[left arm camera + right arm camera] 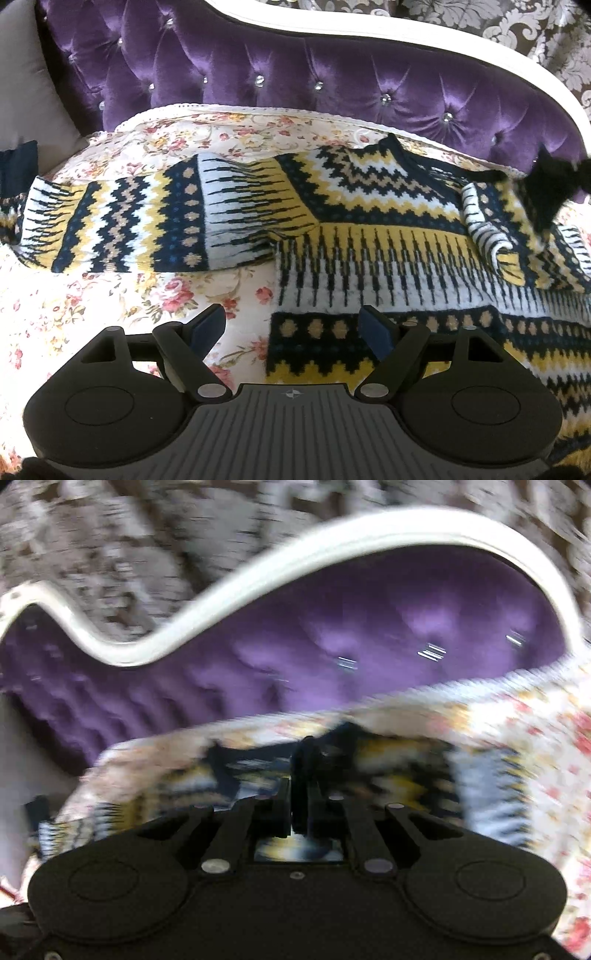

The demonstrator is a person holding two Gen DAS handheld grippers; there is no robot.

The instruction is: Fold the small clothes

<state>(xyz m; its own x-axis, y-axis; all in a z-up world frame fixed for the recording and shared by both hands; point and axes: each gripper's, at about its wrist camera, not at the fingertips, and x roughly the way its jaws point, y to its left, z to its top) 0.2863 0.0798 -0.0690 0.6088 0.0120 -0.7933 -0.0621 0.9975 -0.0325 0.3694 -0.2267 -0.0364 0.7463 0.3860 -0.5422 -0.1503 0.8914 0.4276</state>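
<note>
The left gripper (293, 328) tilts downward at lower centre, jaws wide apart above the sweater's (369, 221) hem; the right gripper (301, 775), blurred, pinches its dark edge mid-frame.

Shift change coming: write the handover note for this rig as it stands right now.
Left gripper: open, empty, hovering over the sweater's lower left corner.
Right gripper: shut on dark knit at the sweater's far right edge; that view is blurred.
Sweater lies spread on the floral bedspread, left sleeve stretched out flat, right sleeve bunched.
Done: right-side grip only.
Left: fold both sleeves in, then the body.
</note>
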